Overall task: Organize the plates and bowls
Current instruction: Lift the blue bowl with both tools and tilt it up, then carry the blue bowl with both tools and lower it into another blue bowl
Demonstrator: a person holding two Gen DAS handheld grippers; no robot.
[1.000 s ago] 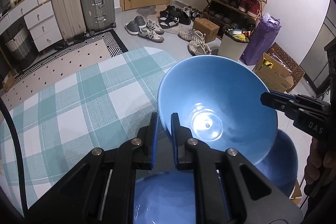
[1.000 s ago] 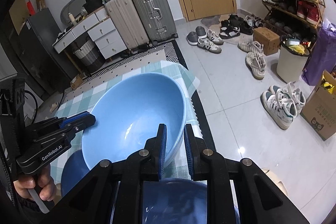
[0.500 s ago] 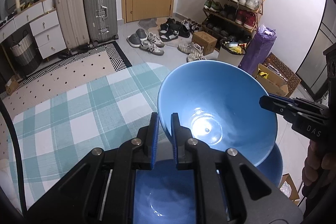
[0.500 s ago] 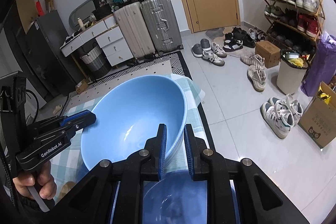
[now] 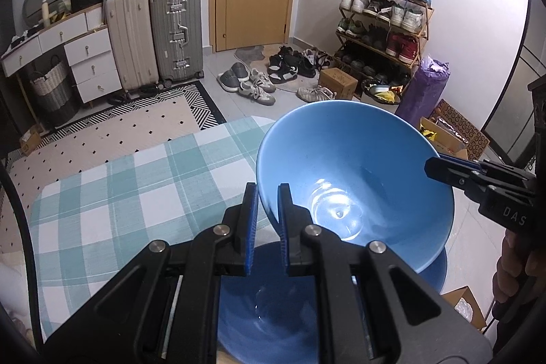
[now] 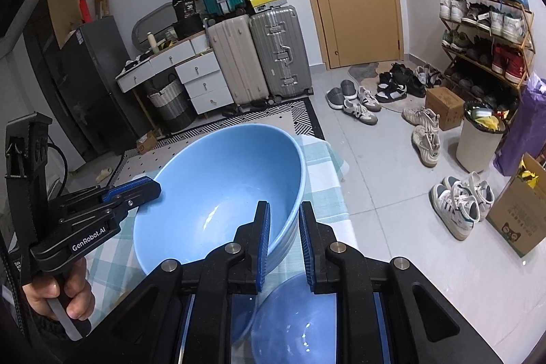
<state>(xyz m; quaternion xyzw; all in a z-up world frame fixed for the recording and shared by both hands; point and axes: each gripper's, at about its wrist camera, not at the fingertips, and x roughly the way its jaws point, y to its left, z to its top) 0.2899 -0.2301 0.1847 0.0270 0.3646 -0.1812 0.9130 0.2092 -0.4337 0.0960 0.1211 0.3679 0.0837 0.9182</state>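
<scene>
Above the checked tabletop (image 5: 112,193), left tool (image 5: 264,214) and right tool (image 6: 285,237) each pinch opposite rims of the large blue bowl (image 5: 355,179), sharing its weight, clear of the darker bowl (image 5: 273,302) beneath.

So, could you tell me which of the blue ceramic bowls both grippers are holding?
The lighter blue bowl, lifted and tilted, pinched at opposite rims; the darker blue bowl sits beneath it, ungripped.

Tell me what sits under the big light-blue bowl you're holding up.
Below the big light-blue bowl is a darker blue bowl, open side up, with checked tablecloth beside it. The grippers' bodies hide its near rim and whatever it rests on.
</scene>
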